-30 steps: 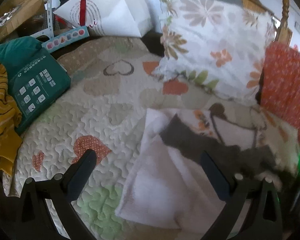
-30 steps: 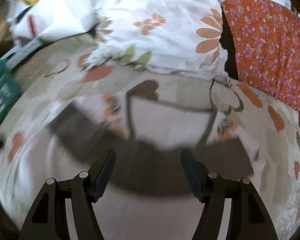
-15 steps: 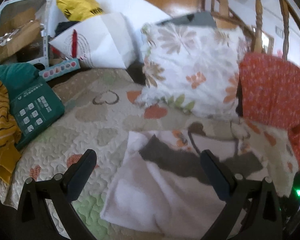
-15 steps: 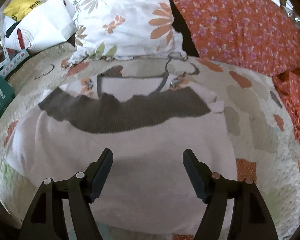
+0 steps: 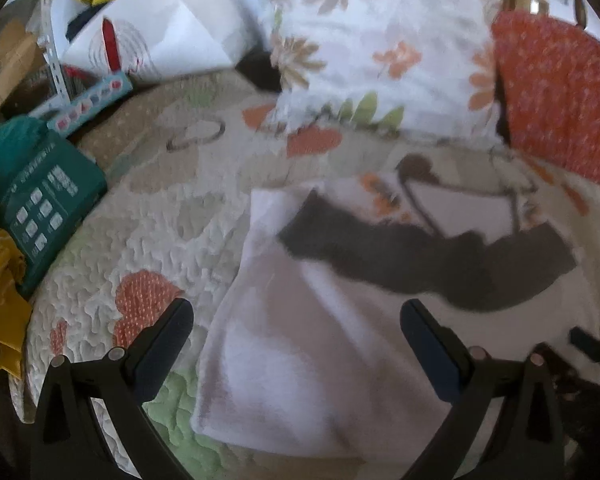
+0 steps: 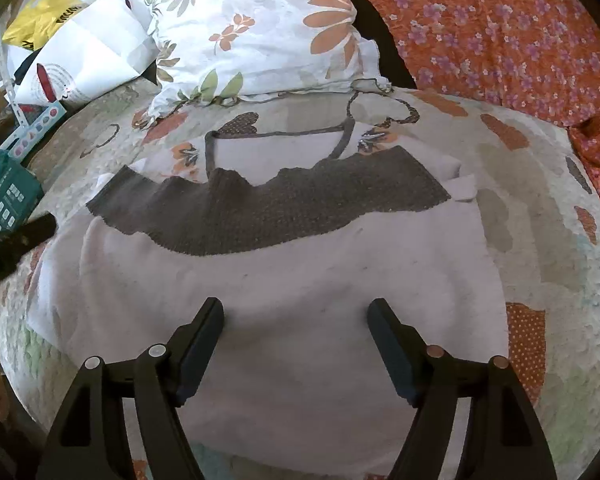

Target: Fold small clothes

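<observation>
We see a small white top (image 6: 284,288) lying flat on the bed quilt (image 6: 540,216), near the middle of the bed and close to its near edge. A dark grey knit band (image 6: 268,208) runs across it, and a thin grey neckline shows at the far end, just before the flowered pillow (image 6: 260,28).

Our left tongs (image 5: 296,332) are wide apart and hold nothing. They hang over the left side of the top. Our right tongs (image 6: 295,322) are wide apart too, empty, over its near half.

We think the top is soft and light. It will bend and droop when lifted, and the loose cloth could slip or bunch up. A good place to take hold looks like the two near corners, or the left and right edges, pinching only a little cloth so it folds evenly.

For writing, the green pack (image 5: 44,208) at the left edge of the bed has small white pictures and tiny print, too small to read. The yellow bag (image 6: 40,20) by the white paper bag (image 6: 88,60) has dark letters that we cannot make out.
</observation>
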